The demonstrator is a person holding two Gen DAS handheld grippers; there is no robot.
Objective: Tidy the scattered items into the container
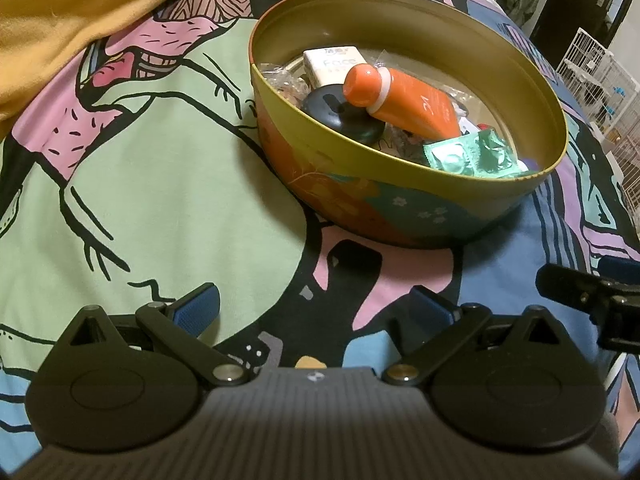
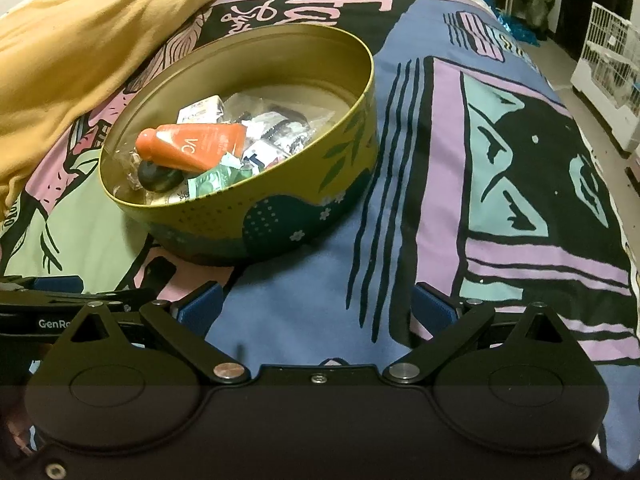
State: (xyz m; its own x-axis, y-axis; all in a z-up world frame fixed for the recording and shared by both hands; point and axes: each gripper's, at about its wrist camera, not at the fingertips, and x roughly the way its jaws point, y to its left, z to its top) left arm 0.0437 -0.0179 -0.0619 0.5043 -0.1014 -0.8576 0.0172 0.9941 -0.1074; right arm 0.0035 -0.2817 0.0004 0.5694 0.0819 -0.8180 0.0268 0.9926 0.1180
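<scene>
Ahead of the left claw (image 1: 316,312), on the printed bed cover (image 1: 160,168): one round tin (image 1: 400,200), lid off, gold inside, with orange and teal floral wall. It sits well apart from the blue fingertips (image 1: 202,308), slightly to their right.

Contents of the tin, seen from the left claw:
- orange tube (image 1: 404,96), cap toward the claw, lying across the heap;
- dark round disc (image 1: 344,116), just beside and partly under the tube's cap;
- white packet (image 1: 332,66) printed "Face", behind the tube;
- green foil sachets (image 1: 472,156), against the near-right wall;
- clear wrappers, contents too small to tell.

Left claw: spread wide, holding nothing, low over the cover.

Right claw (image 2: 316,312): spread wide, holding nothing; the tin lies ahead and to its left, with bare blue and purple cover straight in front. The two claws sit side by side, near each other.

Beyond the tin, far left of both claws: yellow blanket (image 1: 60,20), bunched. Far right: white wire cage (image 2: 608,72) on the floor.
</scene>
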